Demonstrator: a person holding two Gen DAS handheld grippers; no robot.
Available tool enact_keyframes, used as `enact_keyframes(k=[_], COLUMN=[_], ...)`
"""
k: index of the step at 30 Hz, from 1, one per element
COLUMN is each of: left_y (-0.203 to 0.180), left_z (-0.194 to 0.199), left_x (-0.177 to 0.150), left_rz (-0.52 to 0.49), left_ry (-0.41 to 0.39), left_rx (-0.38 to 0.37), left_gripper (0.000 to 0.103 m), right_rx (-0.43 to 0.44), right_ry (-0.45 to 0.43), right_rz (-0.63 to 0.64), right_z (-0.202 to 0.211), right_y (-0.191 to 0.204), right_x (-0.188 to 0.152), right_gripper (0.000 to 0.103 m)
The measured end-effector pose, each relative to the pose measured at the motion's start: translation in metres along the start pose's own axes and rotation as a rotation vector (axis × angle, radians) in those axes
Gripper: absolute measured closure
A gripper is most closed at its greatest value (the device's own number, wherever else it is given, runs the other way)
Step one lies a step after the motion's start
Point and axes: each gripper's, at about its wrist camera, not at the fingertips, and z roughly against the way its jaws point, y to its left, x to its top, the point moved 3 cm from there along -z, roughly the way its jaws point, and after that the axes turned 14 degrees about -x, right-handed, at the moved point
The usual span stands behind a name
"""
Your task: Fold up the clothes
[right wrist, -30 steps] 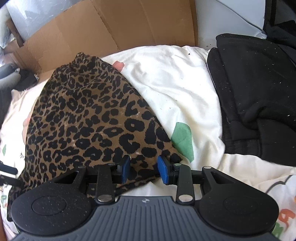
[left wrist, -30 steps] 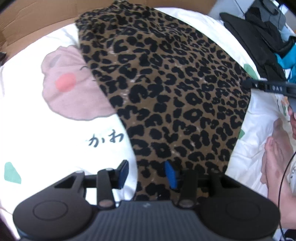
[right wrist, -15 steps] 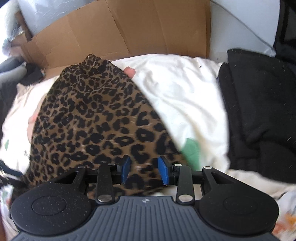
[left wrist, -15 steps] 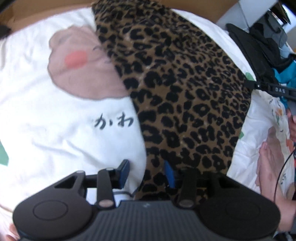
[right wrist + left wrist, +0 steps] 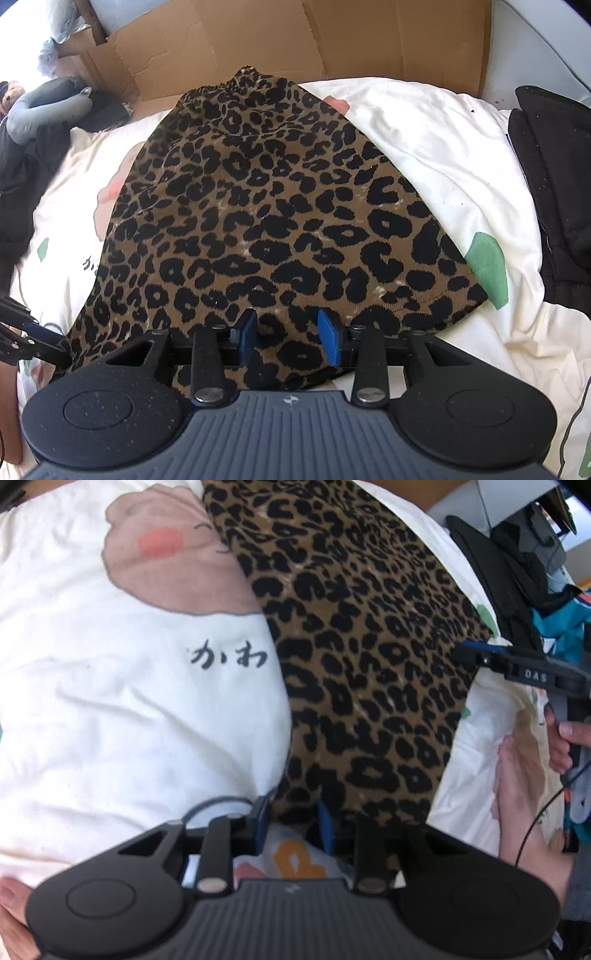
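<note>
Closing around the near left corner of the leopard-print garment: left gripper, blue pads either side of the hem there, cloth between them, firm contact not clear from this angle. Just below those jaws, a patch of printed sheet with an orange letter. Opening slightly over the near hem further right: right gripper, blue pads standing apart with the spotted cloth lying between and beneath them, no squeeze visible. Seen from the left wrist view, that same right gripper reaching in at the garment's right edge, black body marked with white letters, a hand wrapped round its handle and a thin cable hanging from it.

Spread flat on a white bed sheet, narrow end far, wide hem near. Partly covering a pink cartoon print and sitting just beside black printed characters; green patch showing at the near right corner.

Beyond the far end, flattened brown cardboard standing against the wall. Along the right side of the sheet, a dark black garment heaped up, well clear of the spotted cloth. At far left, a grey neck pillow on more dark clothing. Something teal at the right margin of the left wrist view.
</note>
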Motion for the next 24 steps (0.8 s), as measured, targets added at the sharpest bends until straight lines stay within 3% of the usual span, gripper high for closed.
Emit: enact_keyframes(k=[8, 19, 24], left_y=[0.009, 0.047, 0.035], left_z=[0.003, 0.004, 0.012], left_x=[0.011, 0.019, 0.010], left_rz=[0.055, 0.287, 0.273], left_ry=[-0.036, -0.070, -0.067], left_rx=[-0.008, -0.316, -0.400], left_gripper=[0.066, 0.059, 0.058], right_rx=[-0.005, 0.008, 0.003], right_ry=[-0.003, -0.009, -0.014], right_rz=[0.031, 0.039, 0.050], right_z=[0.002, 0.002, 0.002], right_y=[0.002, -0.001, 0.000], right_x=[-0.007, -0.009, -0.009], right_gripper=[0.058, 0.058, 0.058])
